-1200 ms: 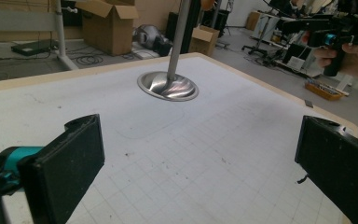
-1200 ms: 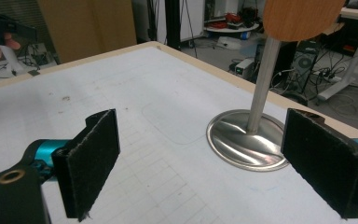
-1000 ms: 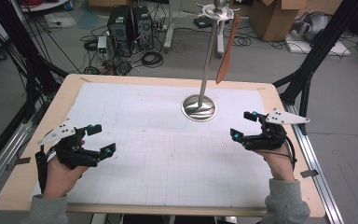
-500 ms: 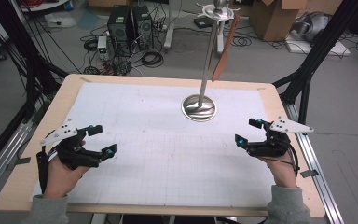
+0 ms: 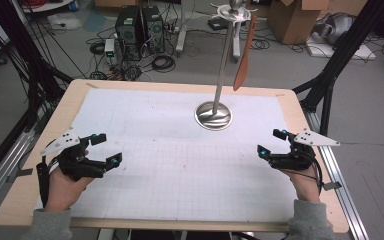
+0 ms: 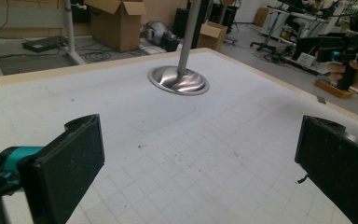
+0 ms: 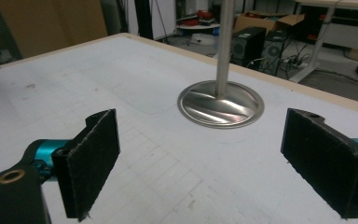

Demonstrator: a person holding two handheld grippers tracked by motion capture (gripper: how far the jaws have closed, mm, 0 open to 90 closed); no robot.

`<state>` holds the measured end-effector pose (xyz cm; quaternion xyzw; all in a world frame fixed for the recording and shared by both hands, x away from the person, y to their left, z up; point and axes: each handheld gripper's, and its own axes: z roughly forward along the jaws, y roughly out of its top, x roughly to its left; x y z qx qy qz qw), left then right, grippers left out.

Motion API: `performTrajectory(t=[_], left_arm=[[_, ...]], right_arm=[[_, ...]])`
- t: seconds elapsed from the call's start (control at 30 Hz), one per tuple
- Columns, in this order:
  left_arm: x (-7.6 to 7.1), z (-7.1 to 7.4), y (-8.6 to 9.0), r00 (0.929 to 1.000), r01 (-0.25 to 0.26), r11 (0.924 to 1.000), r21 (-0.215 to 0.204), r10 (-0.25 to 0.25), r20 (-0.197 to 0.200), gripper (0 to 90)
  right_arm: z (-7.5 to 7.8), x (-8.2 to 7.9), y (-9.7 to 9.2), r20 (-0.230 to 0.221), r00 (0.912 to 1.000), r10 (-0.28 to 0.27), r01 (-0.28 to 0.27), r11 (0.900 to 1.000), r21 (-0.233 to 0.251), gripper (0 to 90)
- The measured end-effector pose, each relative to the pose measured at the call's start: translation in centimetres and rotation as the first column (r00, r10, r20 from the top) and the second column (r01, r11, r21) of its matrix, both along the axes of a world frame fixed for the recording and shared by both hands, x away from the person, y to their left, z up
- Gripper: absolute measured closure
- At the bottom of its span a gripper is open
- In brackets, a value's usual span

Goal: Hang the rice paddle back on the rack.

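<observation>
A metal stand rises from a round base (image 5: 213,116) at the back middle of the white gridded mat (image 5: 180,165). An orange-brown spatula (image 5: 243,55) hangs from the disc at the top of its pole. My left gripper (image 5: 107,149) is at the front left, just above the mat, open and holding nothing. My right gripper (image 5: 270,142) is at the front right, also open and holding nothing. The left gripper view has its jaws wide apart (image 6: 200,163) with the base (image 6: 179,80) beyond them. The right gripper view shows spread jaws (image 7: 205,158) facing the base (image 7: 220,104).
The wooden table edge (image 5: 180,223) frames the mat. Black frame struts (image 5: 330,75) stand at both sides of the table. On the floor behind are computer towers (image 5: 139,25), cables and cardboard boxes (image 5: 292,20).
My right gripper has drifted slightly to the right and towards the front edge. The left gripper and the stand have stayed where they were.
</observation>
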<state>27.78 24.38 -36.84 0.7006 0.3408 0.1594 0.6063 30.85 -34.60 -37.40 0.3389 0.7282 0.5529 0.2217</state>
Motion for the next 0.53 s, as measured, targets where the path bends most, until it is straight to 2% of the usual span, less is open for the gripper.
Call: performTrajectory(t=[0.17, 0.33, 0.43, 0.53], left_arm=[[0.1, -0.3, 0.7, 0.9986, -0.052, 0.9986, 0.003, 0.052, 0.000, 1.7], [0.0, -0.4, 1.1, 0.9940, -0.109, 0.9941, 0.004, 0.109, 0.009, 1.7], [0.0, -0.5, 1.1, 0.9913, -0.131, 0.9913, 0.012, 0.131, 0.007, 1.7], [-0.1, -0.7, 0.7, 0.9918, -0.128, 0.9916, 0.019, 0.128, 0.001, 1.7]], right_arm=[[-0.4, 0.0, -1.0, 0.000, 0.9983, -0.059, 0.059, 0.9982, 0.011, 10.6], [-0.8, -0.4, -2.7, -0.006, 0.9913, -0.131, 0.131, 0.9905, 0.041, 10.7], [-1.1, -0.7, -3.4, -0.011, 0.9886, -0.150, 0.151, 0.9875, 0.046, 10.6], [-1.2, -0.9, -3.6, -0.017, 0.9884, -0.151, 0.152, 0.9871, 0.051, 10.7]])
